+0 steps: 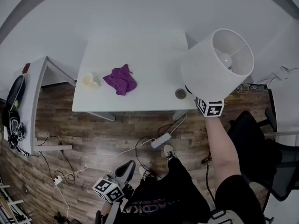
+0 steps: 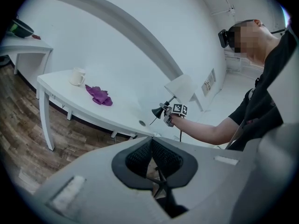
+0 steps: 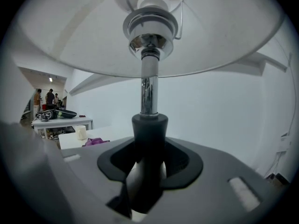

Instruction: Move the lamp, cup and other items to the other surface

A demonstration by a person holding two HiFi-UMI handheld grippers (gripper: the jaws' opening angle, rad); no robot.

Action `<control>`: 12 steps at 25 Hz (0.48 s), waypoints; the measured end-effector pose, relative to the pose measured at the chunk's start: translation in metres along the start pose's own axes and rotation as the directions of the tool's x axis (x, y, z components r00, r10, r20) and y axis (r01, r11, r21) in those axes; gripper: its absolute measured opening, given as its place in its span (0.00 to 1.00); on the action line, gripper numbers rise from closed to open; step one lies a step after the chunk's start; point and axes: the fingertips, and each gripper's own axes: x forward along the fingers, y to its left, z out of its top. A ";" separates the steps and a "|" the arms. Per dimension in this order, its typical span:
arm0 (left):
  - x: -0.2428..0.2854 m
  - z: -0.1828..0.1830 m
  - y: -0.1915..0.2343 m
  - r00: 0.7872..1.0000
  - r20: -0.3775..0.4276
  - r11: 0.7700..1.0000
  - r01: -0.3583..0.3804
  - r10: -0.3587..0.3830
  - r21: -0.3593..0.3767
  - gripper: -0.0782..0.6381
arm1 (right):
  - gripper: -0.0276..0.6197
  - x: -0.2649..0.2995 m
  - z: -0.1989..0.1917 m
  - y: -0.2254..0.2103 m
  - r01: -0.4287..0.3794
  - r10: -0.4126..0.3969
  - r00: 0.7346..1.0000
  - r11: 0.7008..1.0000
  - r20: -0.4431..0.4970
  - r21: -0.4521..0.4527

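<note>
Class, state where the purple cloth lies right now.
In the head view, the purple cloth lies on the white table, left of centre, just right of the cup.

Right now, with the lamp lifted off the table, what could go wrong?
The right gripper clamps the lamp low on its dark stem, with the wide shade tilted above, so it may swing or slip. The power strip and loose cables lie on the floor by the person's feet, so a step could snag them. The shade could clip the small round item near the table edge.
</note>
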 end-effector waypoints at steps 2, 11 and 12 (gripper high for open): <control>-0.002 0.000 -0.002 0.999 -0.015 0.999 0.032 -0.031 0.014 0.11 | 0.27 -0.024 0.000 -0.011 0.044 -0.044 0.999 0.999 -0.002 -0.001; -0.018 -0.011 -0.012 0.983 -0.075 0.982 0.175 -0.170 0.076 0.11 | 0.27 -0.138 -0.004 -0.049 0.245 -0.245 0.969 0.969 0.005 0.001; -0.023 -0.013 -0.012 0.980 -0.075 0.979 0.189 -0.184 0.080 0.11 | 0.27 -0.151 -0.004 -0.050 0.265 -0.265 0.964 0.964 0.007 0.004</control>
